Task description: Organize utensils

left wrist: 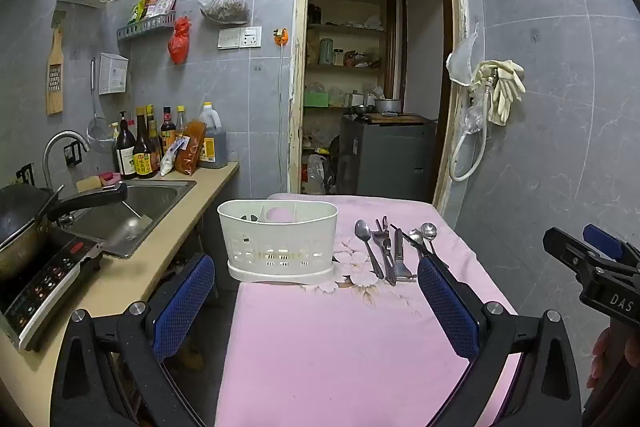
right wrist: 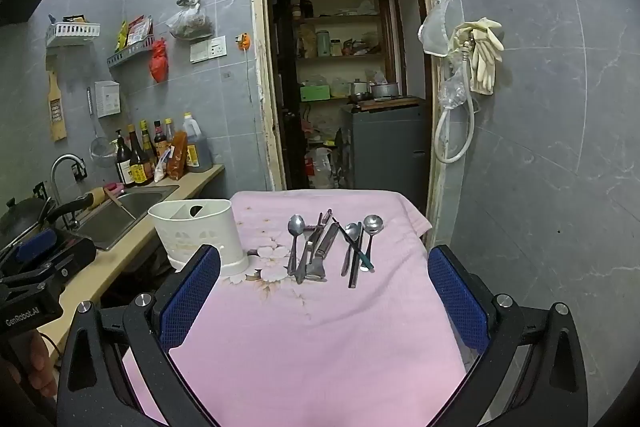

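Note:
A white slotted utensil holder [left wrist: 278, 241] [right wrist: 198, 237] stands at the far left of the pink cloth-covered table [left wrist: 340, 347] [right wrist: 320, 339]. To its right lies a row of metal utensils: a spoon [left wrist: 366, 243] [right wrist: 295, 239], a fork [right wrist: 306, 255], a peeler [left wrist: 400, 259] [right wrist: 322, 251], dark chopsticks [right wrist: 356, 259] and two small spoons [left wrist: 424, 233] [right wrist: 370, 235]. My left gripper [left wrist: 316, 307] is open and empty, above the near table. My right gripper [right wrist: 324, 299] is open and empty, short of the utensils; it also shows in the left wrist view [left wrist: 592, 259].
A counter on the left holds a sink [left wrist: 128, 211], an induction cooker with a wok [left wrist: 24, 239] and sauce bottles [left wrist: 160, 143]. An open doorway [left wrist: 372, 87] lies behind the table. A tiled wall with hanging gloves [left wrist: 500, 91] is on the right.

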`<state>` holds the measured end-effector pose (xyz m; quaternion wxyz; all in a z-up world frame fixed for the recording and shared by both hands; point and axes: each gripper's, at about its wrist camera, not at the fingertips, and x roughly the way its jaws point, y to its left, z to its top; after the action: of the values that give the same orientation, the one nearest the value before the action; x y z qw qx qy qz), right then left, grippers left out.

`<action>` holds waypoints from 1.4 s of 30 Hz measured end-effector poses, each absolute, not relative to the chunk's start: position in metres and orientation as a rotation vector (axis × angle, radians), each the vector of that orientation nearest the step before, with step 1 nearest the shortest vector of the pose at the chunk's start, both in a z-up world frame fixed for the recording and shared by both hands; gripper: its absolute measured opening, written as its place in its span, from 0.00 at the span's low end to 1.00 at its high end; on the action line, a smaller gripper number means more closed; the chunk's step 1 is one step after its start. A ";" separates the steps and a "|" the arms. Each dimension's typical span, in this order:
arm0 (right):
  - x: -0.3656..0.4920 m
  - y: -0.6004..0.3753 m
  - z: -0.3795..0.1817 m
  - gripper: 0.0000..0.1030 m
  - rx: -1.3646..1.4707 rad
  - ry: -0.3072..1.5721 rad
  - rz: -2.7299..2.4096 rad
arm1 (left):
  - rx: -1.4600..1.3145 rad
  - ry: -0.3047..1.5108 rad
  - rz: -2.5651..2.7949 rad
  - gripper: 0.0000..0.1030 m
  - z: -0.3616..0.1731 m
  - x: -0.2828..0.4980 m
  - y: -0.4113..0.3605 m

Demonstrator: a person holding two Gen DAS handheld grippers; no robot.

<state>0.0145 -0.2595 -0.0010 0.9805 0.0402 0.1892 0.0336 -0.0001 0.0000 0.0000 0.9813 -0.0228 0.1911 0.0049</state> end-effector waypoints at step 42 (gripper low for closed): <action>0.015 -0.257 -0.002 0.99 0.085 0.379 0.068 | -0.049 0.392 0.009 0.99 0.000 0.000 0.000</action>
<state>0.0151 -0.2573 -0.0015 0.9806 0.0421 0.1884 0.0337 0.0000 0.0003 -0.0002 0.9805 -0.0243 0.1947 0.0047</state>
